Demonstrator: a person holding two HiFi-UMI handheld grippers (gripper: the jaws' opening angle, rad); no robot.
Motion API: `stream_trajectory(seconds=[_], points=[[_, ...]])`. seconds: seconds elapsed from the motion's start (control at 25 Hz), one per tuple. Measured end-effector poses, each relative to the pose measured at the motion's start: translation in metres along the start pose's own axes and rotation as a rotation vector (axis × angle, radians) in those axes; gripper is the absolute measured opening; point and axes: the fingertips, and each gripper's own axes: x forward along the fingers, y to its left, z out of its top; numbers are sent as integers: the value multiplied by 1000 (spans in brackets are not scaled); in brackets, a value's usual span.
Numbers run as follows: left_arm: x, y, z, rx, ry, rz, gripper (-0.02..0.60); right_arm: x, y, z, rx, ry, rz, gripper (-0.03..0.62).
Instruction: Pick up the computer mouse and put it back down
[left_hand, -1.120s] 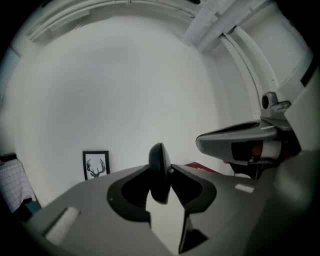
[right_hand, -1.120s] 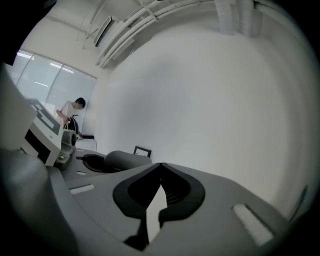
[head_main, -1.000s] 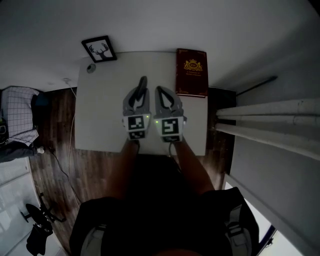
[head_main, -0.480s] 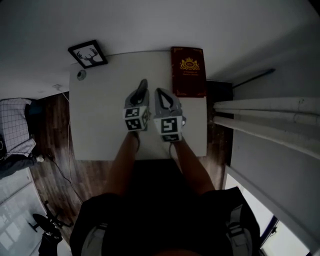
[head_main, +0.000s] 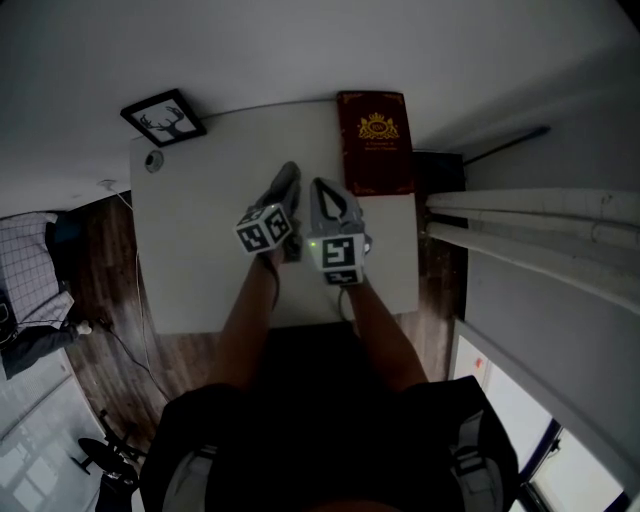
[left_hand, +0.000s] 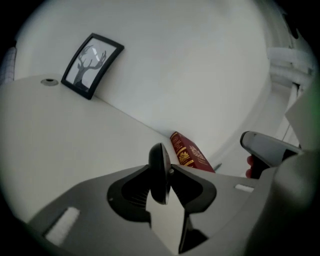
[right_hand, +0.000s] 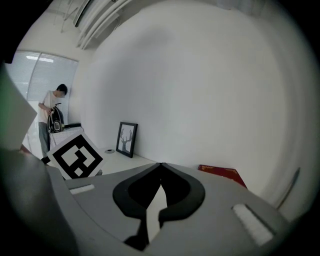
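Note:
A dark computer mouse (left_hand: 158, 175) stands on edge between the jaws of my left gripper (left_hand: 161, 167), which is shut on it. In the head view the left gripper (head_main: 290, 175) hangs over the middle of the white table (head_main: 190, 250), rolled so that its marker cube tilts left. I cannot make out the mouse there. Just to its right, my right gripper (head_main: 318, 186) points the same way. Its jaws meet at the tips (right_hand: 160, 165) with nothing between them.
A dark red book (head_main: 376, 142) lies at the table's far right corner. A framed deer picture (head_main: 163, 118) leans on the wall at the far left, with a small round object (head_main: 153, 160) beside it. White pipes (head_main: 530, 240) run along the right. A person (right_hand: 52, 117) stands far off.
Both grippers have sunk toward the table. The left one has rolled, so its marker cube now tilts to the left. It has kept its hold on the mouse.

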Motion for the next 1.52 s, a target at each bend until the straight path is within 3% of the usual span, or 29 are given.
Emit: stream_trajectory(seconds=[0.44,0.64,0.72,0.88,1.28,1.52], points=[[23,4,-8,-89,79,-38,124,13,-7,-6,13,29,-34,14],[23,19,-11,-96,107,64,130,15,-6,-8,20,42,-40,14],[22,26,-15,-89,143,99,191,15,-6,-8,27,42,-41,14],[17,30,-14,-67,152,126,245,17,-3,-6,16,35,-36,14],[8,42,-6,109,158,204,328,17,2,-3,39,16,-30,14],[1,56,1,209,120,275,345,14,0,-5,36,18,-30,14]])
